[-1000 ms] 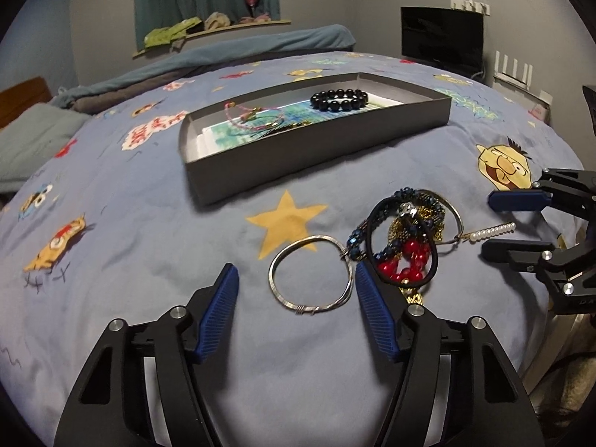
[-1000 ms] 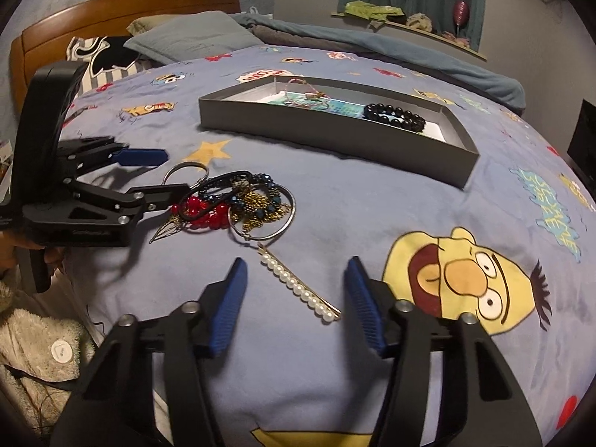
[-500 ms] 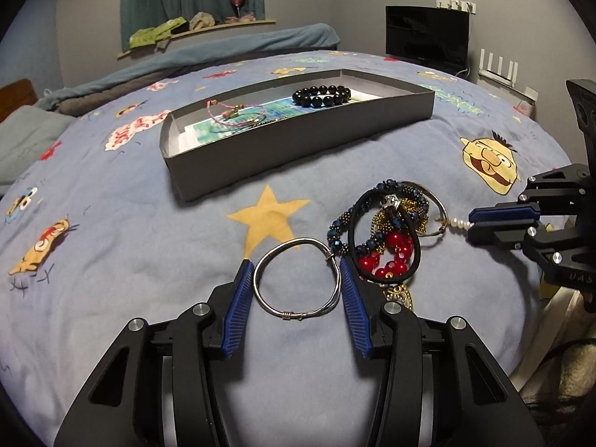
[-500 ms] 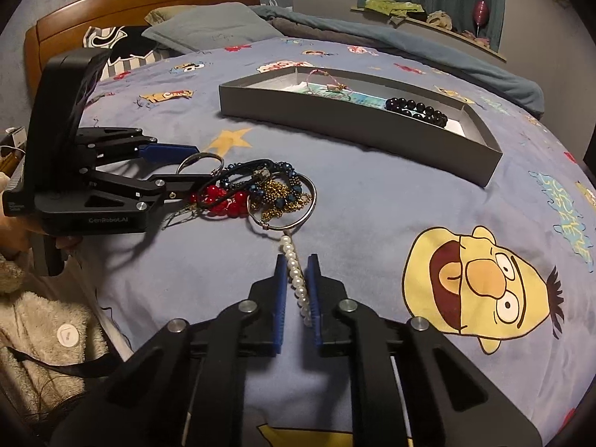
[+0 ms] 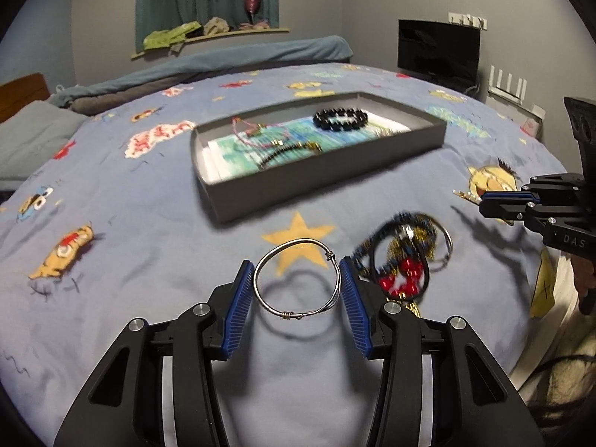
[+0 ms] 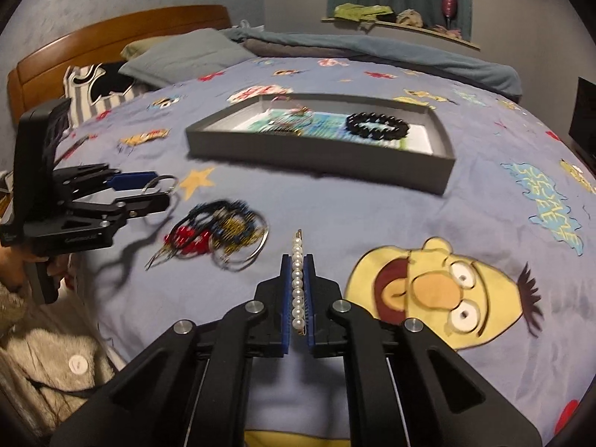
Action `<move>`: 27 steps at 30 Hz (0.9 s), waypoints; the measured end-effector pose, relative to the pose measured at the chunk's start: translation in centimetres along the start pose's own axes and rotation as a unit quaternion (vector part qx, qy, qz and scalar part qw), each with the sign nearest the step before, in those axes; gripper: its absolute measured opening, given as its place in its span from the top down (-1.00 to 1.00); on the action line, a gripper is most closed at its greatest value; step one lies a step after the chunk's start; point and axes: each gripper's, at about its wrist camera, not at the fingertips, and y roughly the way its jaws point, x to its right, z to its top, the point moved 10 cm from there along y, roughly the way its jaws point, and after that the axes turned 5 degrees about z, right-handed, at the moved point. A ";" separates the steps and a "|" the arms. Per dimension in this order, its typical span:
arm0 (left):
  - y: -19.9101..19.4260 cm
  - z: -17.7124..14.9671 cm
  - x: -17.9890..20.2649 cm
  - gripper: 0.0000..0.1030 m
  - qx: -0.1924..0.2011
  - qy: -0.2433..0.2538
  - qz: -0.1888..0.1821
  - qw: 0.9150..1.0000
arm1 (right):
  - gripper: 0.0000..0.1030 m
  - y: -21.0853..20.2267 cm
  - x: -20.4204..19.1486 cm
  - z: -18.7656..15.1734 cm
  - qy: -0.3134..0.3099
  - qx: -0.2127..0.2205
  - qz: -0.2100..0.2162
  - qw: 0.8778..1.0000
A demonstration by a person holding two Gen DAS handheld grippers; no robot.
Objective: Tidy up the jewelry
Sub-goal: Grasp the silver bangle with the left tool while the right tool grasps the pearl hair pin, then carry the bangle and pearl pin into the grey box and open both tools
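A silver wire bangle hangs a little above the blue bedspread, casting a shadow, with my left gripper shut on its two sides. My right gripper is shut on a pearl hair clip, lifted off the bed; in the left wrist view that gripper is at the right edge with the clip's gold tip sticking out. A tangled pile of bracelets, red, blue and gold beads, lies between the two grippers. The grey tray farther back holds a black bead bracelet and thin cords.
The tray and bracelet pile also show in the right wrist view. Pillows and a wooden headboard lie at the left, a rolled blanket behind, a dark screen at the right. A person's hand holds the left gripper.
Both grippers closed: the left onto the silver bangle, the right onto the pearl clip. Both pieces have since been lifted off the bedspread, the clip pulled away from the pile.
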 end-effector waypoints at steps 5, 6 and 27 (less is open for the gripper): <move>-0.4 1.8 -1.0 0.06 0.010 -0.001 0.010 1.000 | 0.88 -0.3 0.9 2.3 0.007 0.018 -0.002 1.000; -0.4 2.2 -1.2 0.06 0.012 -0.001 0.012 1.000 | 0.88 -0.3 1.1 2.8 0.011 0.021 -0.001 1.000; 8.2 11.0 -3.8 0.06 -0.046 -0.030 0.007 0.998 | 0.88 8.1 6.4 12.1 0.081 0.001 -0.011 0.997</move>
